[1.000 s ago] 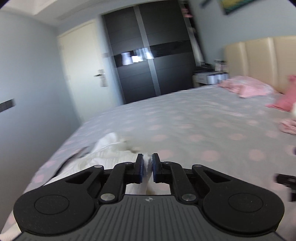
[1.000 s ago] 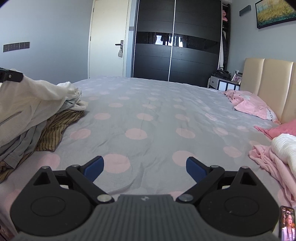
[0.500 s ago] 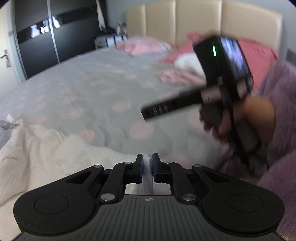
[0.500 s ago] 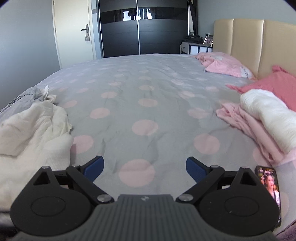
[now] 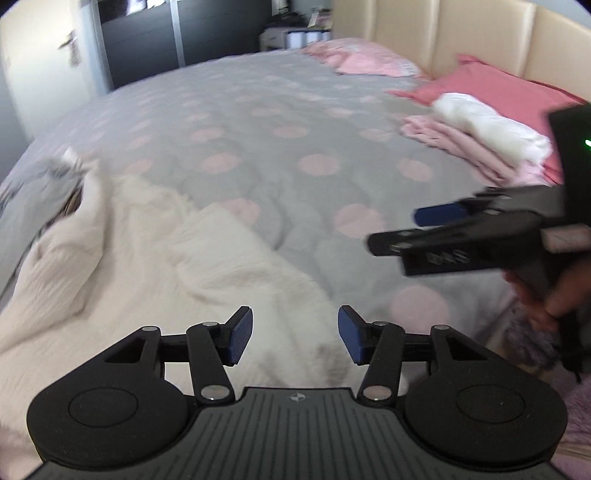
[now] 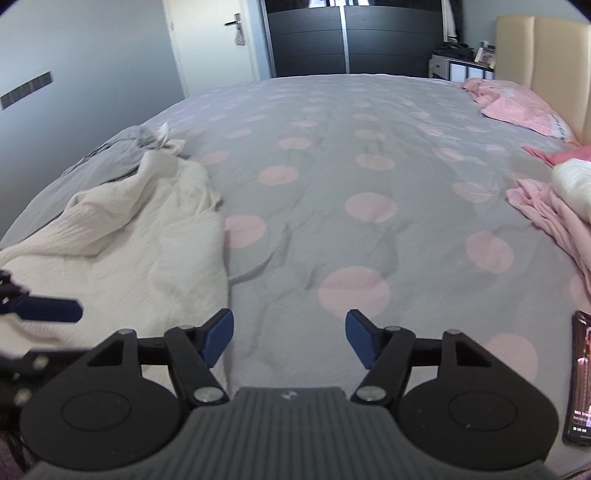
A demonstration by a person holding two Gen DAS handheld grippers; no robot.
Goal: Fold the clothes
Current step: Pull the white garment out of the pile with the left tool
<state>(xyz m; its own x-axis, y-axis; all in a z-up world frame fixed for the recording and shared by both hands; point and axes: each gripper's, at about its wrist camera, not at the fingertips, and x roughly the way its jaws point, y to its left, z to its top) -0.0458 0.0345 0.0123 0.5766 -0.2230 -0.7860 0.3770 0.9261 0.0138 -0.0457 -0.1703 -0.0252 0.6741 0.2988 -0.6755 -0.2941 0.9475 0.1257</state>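
Note:
A cream knitted garment point(image 5: 155, 266) lies crumpled on the near left of the bed; it also shows in the right wrist view point(image 6: 122, 236). My left gripper point(image 5: 295, 334) is open just above its near edge, holding nothing. My right gripper point(image 6: 288, 338) is open and empty over the bare grey spotted bedspread point(image 6: 332, 155), right of the garment. The right gripper also shows in the left wrist view point(image 5: 461, 229), held in a hand. One left fingertip point(image 6: 48, 310) shows at the left edge of the right wrist view.
A grey garment point(image 6: 122, 147) lies behind the cream one. Folded pink and white clothes point(image 5: 480, 140) are stacked at the right near pink pillows point(image 5: 369, 61) and the beige headboard point(image 5: 461, 33). A phone point(image 6: 580, 380) lies at the bed's near right edge.
My left gripper has opened and let go of the cream garment, which now lies on the bed. The right gripper has come lower and nearer to the garment.

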